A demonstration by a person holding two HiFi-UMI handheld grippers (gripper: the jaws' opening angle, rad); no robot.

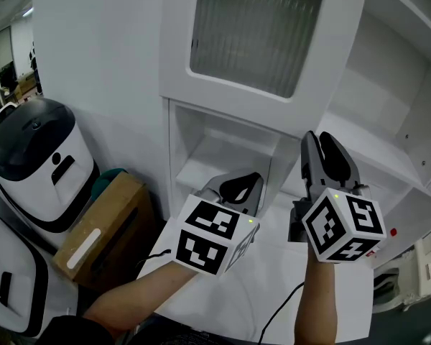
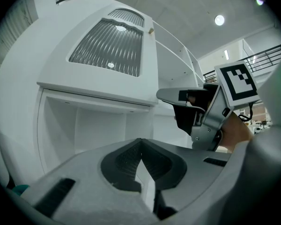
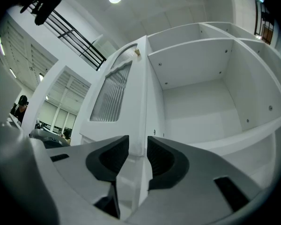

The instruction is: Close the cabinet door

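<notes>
The white cabinet door (image 1: 178,42) with a ribbed glass pane (image 1: 251,27) stands swung out from the open cabinet (image 1: 388,106). My right gripper (image 1: 317,141) points up at the door's lower right corner. In the right gripper view the door's (image 3: 112,88) edge sits in the narrow gap of that gripper (image 3: 138,146), which is shut on it. My left gripper (image 1: 237,189) is lower and to the left, in front of the open compartment (image 1: 215,149) under the door, shut and holding nothing. The left gripper view shows its jaws (image 2: 140,165) meeting, the door (image 2: 107,46) above and the right gripper (image 2: 166,96) at its corner.
Bare white shelves (image 3: 201,93) fill the cabinet right of the door. A white ledge (image 1: 273,264) runs below both grippers. A black-and-white machine (image 1: 36,164) and a cardboard box (image 1: 104,225) stand on the floor at the left.
</notes>
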